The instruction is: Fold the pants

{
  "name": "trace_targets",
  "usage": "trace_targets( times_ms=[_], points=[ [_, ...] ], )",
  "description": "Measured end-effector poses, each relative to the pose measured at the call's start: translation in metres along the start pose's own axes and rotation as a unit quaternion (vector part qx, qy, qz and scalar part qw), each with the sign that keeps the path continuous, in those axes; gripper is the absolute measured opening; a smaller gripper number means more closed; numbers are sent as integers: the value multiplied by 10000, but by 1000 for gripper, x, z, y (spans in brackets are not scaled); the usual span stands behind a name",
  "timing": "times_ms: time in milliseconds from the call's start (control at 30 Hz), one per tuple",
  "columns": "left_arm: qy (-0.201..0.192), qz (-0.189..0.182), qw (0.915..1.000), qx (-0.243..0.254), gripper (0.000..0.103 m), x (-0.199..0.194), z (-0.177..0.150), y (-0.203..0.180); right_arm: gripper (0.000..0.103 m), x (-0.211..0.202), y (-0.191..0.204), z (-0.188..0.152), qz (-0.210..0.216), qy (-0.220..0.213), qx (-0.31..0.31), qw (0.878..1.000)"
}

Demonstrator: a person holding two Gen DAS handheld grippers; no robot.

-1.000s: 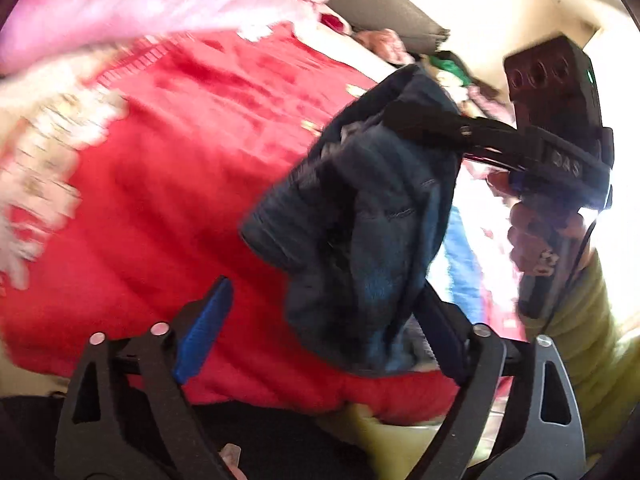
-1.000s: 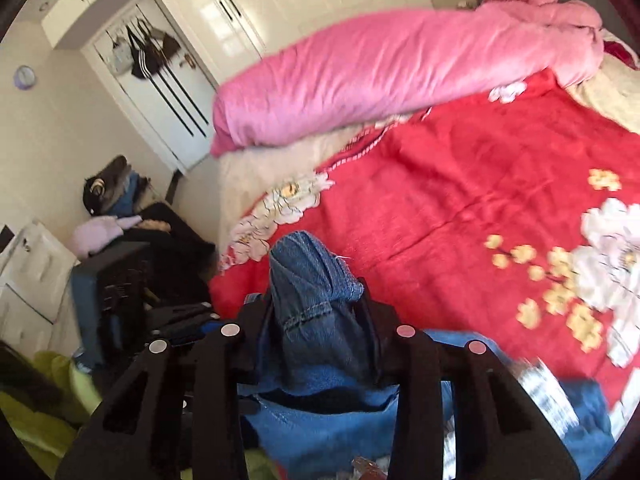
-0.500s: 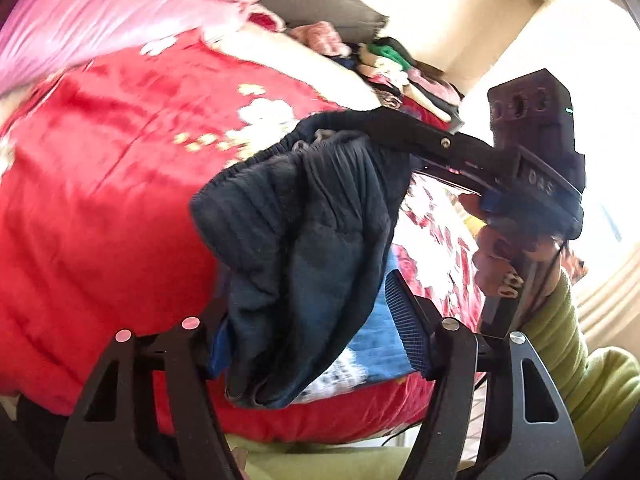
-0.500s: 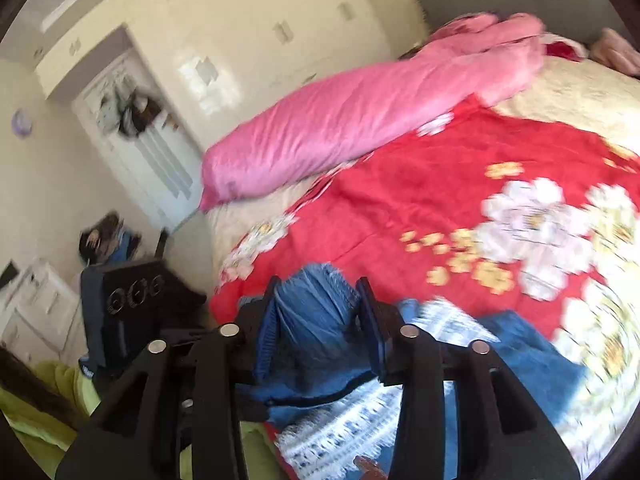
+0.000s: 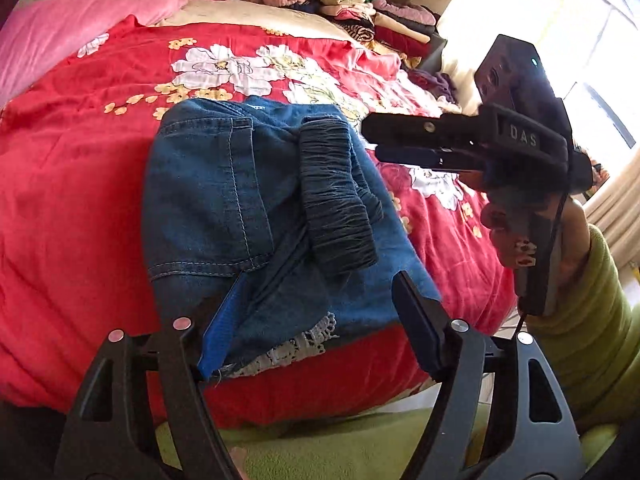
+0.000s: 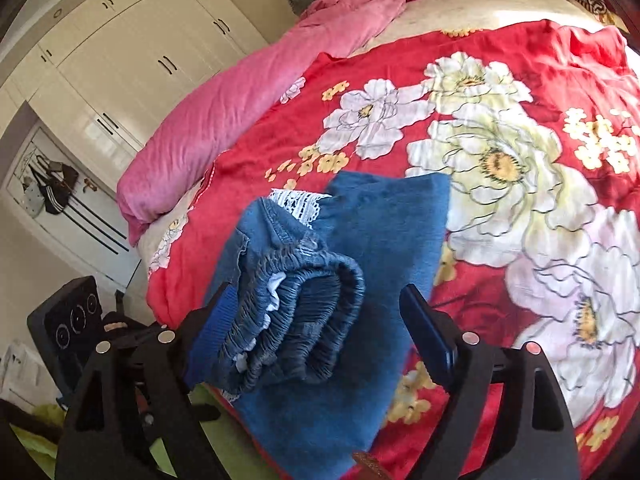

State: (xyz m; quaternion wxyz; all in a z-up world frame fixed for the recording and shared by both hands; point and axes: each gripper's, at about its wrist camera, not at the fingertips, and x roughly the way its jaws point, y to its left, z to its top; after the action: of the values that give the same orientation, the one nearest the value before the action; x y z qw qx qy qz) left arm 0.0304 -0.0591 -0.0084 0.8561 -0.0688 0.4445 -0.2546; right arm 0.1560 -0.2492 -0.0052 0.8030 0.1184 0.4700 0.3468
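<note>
Both our grippers, left (image 5: 316, 316) and right (image 6: 320, 328), hang with jaws wide, holding nothing, over folded pants (image 5: 240, 200) on the bed (image 5: 80, 160); we judge only tidying remains.

right gripper (image 6: 316, 320) jaws spread, nothing clamped; folded denim pants (image 6: 348, 280) on red floral bedspread (image 6: 520, 128), gathered waistband roll between the fingers, touching left blue pad; pink duvet (image 6: 248, 100) far left, white wardrobe (image 6: 132, 52) behind, left gripper (image 6: 68, 324) near left
</note>
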Motion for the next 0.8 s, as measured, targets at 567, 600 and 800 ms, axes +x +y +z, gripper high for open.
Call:
trace_targets(
  times_ms=[567,600,800],
  points=[
    [76,29,9996,263,72,3,-8,-13,39,24,1,-7,-705,45,-310,9970],
    [80,36,9996,256,72,3,-8,-12,40,24,1,-8,-711,10,-311,9970],
    [-11,30,9998,220,77,-6,-7,-13,70,1,11,-8,-720,-270,-407,9962]
  ],
)
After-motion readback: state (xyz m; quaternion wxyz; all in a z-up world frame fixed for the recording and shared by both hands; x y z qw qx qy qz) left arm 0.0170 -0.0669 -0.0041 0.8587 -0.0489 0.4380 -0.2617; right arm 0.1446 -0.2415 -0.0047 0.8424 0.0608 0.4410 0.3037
